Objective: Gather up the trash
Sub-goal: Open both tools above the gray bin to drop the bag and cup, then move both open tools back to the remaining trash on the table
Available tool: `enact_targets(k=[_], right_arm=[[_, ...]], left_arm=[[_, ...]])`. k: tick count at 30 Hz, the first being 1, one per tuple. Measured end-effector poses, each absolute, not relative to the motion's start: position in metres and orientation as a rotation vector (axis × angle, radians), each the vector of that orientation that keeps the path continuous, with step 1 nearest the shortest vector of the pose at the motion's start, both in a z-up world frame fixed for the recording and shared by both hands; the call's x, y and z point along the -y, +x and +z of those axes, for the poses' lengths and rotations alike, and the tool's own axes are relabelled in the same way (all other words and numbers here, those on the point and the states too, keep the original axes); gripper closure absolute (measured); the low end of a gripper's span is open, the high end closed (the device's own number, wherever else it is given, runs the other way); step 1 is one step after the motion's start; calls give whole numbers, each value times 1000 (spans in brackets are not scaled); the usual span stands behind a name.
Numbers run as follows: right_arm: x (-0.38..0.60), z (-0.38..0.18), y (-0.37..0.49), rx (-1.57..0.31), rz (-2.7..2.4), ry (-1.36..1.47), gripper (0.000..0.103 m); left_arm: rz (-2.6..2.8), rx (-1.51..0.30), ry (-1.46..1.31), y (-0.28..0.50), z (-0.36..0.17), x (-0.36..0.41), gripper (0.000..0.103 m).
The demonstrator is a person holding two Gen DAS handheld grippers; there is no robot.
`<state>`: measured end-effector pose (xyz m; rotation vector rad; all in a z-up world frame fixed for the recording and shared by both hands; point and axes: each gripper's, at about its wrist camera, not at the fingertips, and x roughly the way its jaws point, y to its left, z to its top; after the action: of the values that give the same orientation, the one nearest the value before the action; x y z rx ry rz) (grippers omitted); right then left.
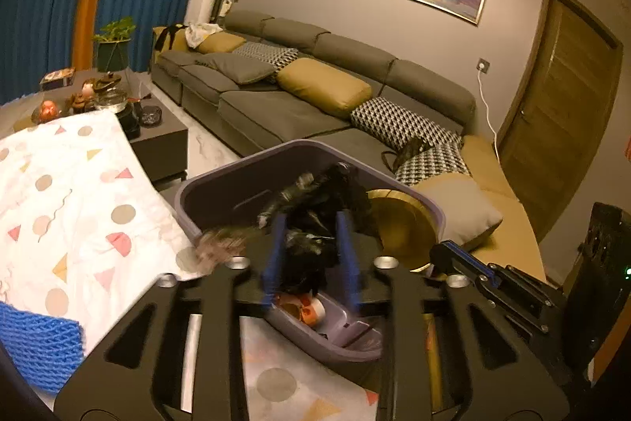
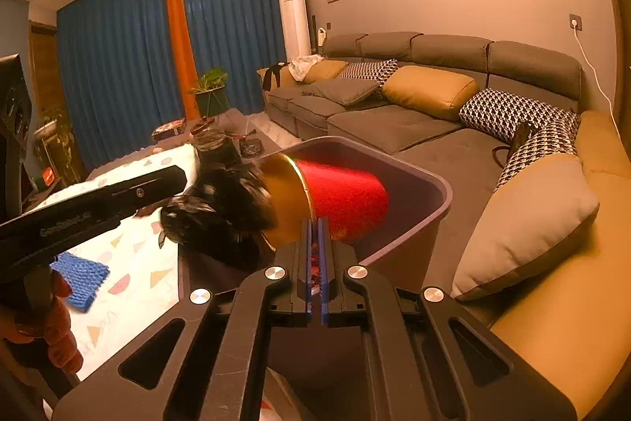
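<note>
my left claw (image 1: 311, 255) hangs over the purple bin (image 1: 221, 192). its two blue fingers (image 1: 276, 255) are apart, with a crinkly black bag (image 1: 315, 223) between them. the bag is blurry, so i think the fingers are just touching it, but i can't be sure they squeeze it. down in the bin, under the bag, lies a small orange and white cup (image 1: 311, 308).

my right claw (image 2: 315, 235) is pressed tight together on the edge of a red and gold cup (image 2: 339, 200). the cup lies on its side over the bin (image 2: 426, 184), with its open gold end facing the black bag (image 2: 221, 208). the bag sits right at the mouth of the cup.

there is small writing on the side of my left claw (image 2: 79, 212) in the right view, but it is too blurry to read.

the bin stands beside a white cloth (image 1: 71, 192) with pink and tan shapes on it. a blue knitted rag (image 1: 35, 346) lies on the cloth. a long grey sofa (image 1: 284, 109) with yellow and checked pillows is behind the bin.
</note>
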<state>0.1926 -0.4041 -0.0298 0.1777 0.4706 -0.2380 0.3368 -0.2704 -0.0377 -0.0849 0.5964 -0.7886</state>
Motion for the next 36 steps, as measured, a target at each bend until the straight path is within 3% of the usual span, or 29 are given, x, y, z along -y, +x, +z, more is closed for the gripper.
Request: enact_targets(k=[2,5,8,9,12,18,25,36], right_arm=[[404,-29,192,-465,-239,177,99],[403,-26,190,-456,-246,174,99],[403,-25,187,-450,-247,184,98],[402,-24,185,-447,-248,186,91],[397,-23,178,-430,-245,192,57],[373,-20,160,-398,-228,163,34],[337,-19,145,-399,-165,138,22],[267,-17,126,-413,-49,105,20]], left_arm=[[-774,-587,-99,335,-37,266,47],[-726,-572,-126,332,-33,254,32],[-684,-556,-156,327,-29,240,24],[-656,-550,-165,325,-27,232,23],[-596,-539,-190,316,-24,211,19],[-464,-520,-176,287,-21,165,16],[-323,-513,-132,244,-29,106,13],[-112,-546,-141,191,-41,18,12]])
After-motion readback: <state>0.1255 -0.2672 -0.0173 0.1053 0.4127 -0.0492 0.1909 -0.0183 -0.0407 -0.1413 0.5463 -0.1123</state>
